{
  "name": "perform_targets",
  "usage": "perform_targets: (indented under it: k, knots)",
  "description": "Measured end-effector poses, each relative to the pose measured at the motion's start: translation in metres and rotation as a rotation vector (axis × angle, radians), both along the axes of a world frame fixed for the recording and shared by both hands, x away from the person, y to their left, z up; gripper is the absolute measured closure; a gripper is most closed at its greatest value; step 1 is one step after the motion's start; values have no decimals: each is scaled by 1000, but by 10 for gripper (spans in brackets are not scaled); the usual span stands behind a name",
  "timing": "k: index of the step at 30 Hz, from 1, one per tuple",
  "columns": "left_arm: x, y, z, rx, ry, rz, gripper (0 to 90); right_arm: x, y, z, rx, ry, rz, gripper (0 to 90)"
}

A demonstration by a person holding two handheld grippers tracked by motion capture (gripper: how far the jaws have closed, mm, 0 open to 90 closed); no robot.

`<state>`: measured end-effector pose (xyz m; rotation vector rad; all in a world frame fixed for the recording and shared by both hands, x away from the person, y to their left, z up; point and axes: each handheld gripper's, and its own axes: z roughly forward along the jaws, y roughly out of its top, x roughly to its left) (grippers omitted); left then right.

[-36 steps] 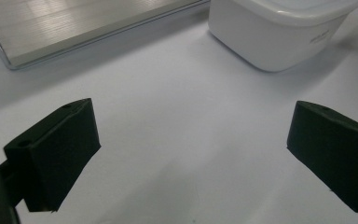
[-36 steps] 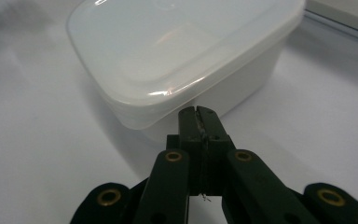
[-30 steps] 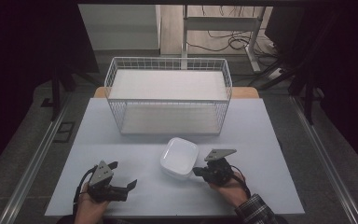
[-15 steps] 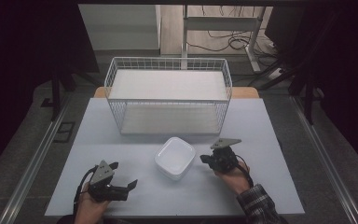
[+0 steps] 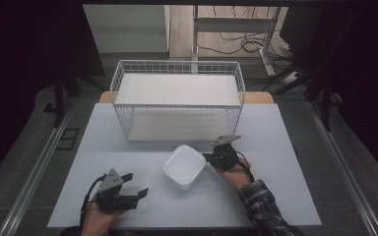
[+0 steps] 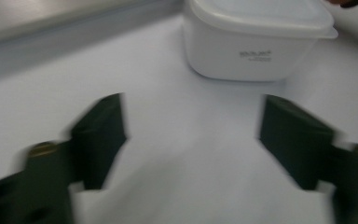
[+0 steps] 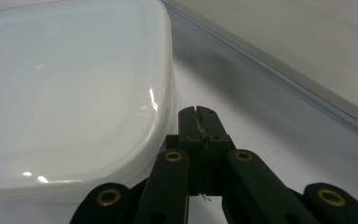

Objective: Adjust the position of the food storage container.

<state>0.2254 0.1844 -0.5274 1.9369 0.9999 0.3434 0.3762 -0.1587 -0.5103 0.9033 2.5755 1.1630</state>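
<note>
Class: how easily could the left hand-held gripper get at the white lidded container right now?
Probably yes. The left hand-held gripper has bare table between its parted, empty jaws and the white lidded container. The jaws have just been closing. The right hand-held gripper, shut, sits at the container's far side.

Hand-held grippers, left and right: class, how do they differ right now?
The left hand-held gripper has open jaws, just closing partway, nothing between them; the right hand-held gripper is shut. The left sits apart from the white container; the right is beside its rim. Both are black.
</note>
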Motion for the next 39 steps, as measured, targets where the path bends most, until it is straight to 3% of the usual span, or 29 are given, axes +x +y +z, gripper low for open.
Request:
perform_targets:
  k: [2, 4, 6, 10, 19, 33, 35, 39]
  knots:
    - [7, -20, -2, 6, 37, -39, 521, 0, 0, 0, 1, -3, 1, 890]
    - [14, -38, -3, 62, 32, -59, 671, 0, 0, 0, -4, -3, 1, 889]
    - [21, -50, -4, 82, 36, -67, 812, 1, 1, 0, -2, -3, 0, 890]
    - [30, -63, -5, 86, 58, -52, 896, -2, 1, 1, 3, 8, 11, 891]
    - [46, -57, -5, 70, 87, -4, 893, -22, -5, 6, 0, 32, -1, 891]
    - [68, -53, -7, 58, 103, -22, 896, -53, -11, 8, -11, 52, -9, 890]
    - [67, -51, -5, 66, 96, -25, 866, -54, -12, 8, -8, 56, -12, 889]
    - [61, -38, 0, 50, 93, -18, 746, -59, -19, 13, -19, 14, -33, 856]
